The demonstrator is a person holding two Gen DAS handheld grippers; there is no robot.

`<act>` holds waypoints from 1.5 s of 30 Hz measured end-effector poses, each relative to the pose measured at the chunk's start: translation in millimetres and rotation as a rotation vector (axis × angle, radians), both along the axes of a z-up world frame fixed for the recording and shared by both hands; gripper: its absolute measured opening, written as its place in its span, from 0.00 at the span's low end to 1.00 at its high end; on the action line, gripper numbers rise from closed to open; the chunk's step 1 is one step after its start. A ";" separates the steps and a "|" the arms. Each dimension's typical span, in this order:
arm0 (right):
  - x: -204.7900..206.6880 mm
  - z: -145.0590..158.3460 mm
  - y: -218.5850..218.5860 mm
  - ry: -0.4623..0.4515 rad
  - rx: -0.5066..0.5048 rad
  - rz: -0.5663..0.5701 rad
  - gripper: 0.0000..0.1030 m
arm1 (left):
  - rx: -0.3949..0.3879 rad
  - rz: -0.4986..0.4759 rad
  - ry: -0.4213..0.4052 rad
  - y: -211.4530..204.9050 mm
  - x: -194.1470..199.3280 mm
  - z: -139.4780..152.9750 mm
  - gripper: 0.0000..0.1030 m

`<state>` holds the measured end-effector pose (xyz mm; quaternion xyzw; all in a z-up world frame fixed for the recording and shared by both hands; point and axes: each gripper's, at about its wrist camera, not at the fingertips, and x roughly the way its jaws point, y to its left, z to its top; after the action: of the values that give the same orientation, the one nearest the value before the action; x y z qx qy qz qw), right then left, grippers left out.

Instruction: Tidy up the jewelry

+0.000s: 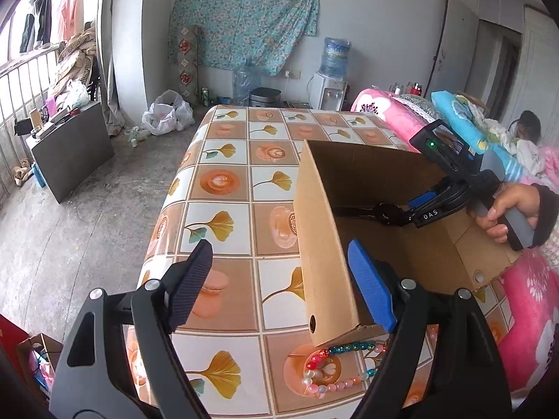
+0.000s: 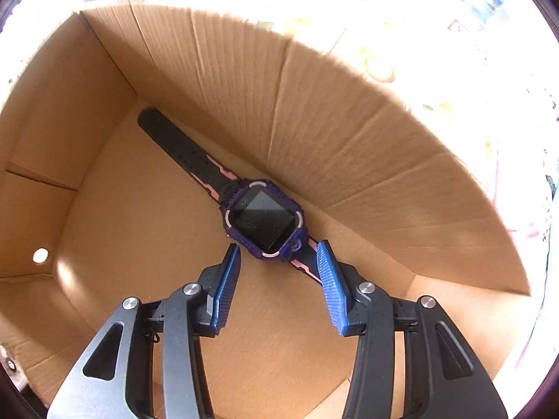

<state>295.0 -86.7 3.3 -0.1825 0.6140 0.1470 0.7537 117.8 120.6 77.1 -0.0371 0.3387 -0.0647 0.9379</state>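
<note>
both grippers gape: right gripper [image 2: 277, 272] over watch [image 2: 263, 218] in box [image 2: 349, 146].

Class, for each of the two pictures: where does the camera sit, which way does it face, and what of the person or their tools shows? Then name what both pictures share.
Left wrist view: sits on the left gripper, facing across the table into the room; open jaws straddle a wall of the cardboard box, beaded bracelets below; the right gripper and right hand show.
Right wrist view: sits on the right gripper, looking down into the box at a watch; only its open jaws show.
Shared: the cardboard box, the right gripper.
</note>
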 end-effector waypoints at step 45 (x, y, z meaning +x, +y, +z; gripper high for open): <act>-272.8 -33.2 36.7 -0.074 0.497 -0.207 0.53 | 0.182 -0.092 0.293 -53.0 -92.6 -121.7 0.93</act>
<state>22.2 -49.9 -29.9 0.0665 0.5464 0.2086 0.8084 25.1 67.6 -44.5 0.0545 0.4776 -0.0704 0.8741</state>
